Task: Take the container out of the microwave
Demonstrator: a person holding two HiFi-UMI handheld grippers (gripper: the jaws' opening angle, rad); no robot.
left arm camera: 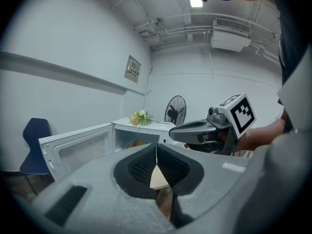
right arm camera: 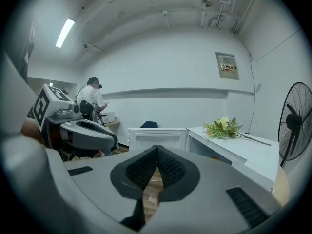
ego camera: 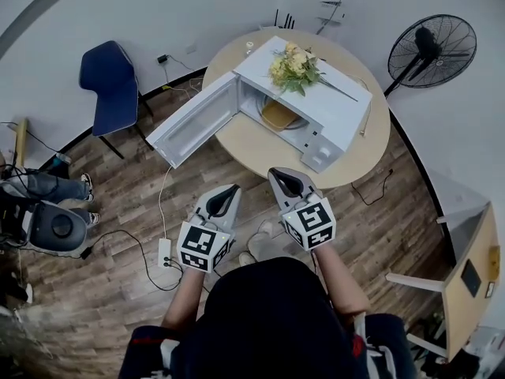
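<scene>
A white microwave (ego camera: pixel 331 109) stands on a round wooden table (ego camera: pixel 252 144) with its door (ego camera: pixel 193 121) swung wide open to the left. Inside sits a tan container (ego camera: pixel 278 115), also visible as a tan shape (left arm camera: pixel 139 143) in the left gripper view. Both grippers hover side by side over the floor, short of the table's near edge and pointing toward the microwave. My left gripper (ego camera: pixel 229 189) (left arm camera: pixel 156 146) is shut with nothing in it. My right gripper (ego camera: pixel 281 174) (right arm camera: pixel 157 151) is also shut and empty, and appears in the left gripper view as well (left arm camera: pixel 178 134).
A bunch of yellow flowers (ego camera: pixel 293 68) lies on the microwave's top. A blue chair (ego camera: pixel 110 85) stands at the left, a black fan (ego camera: pixel 432 50) at the right. Cables and a power strip (ego camera: pixel 165 251) lie on the wood floor. A person (right arm camera: pixel 90 99) stands far off.
</scene>
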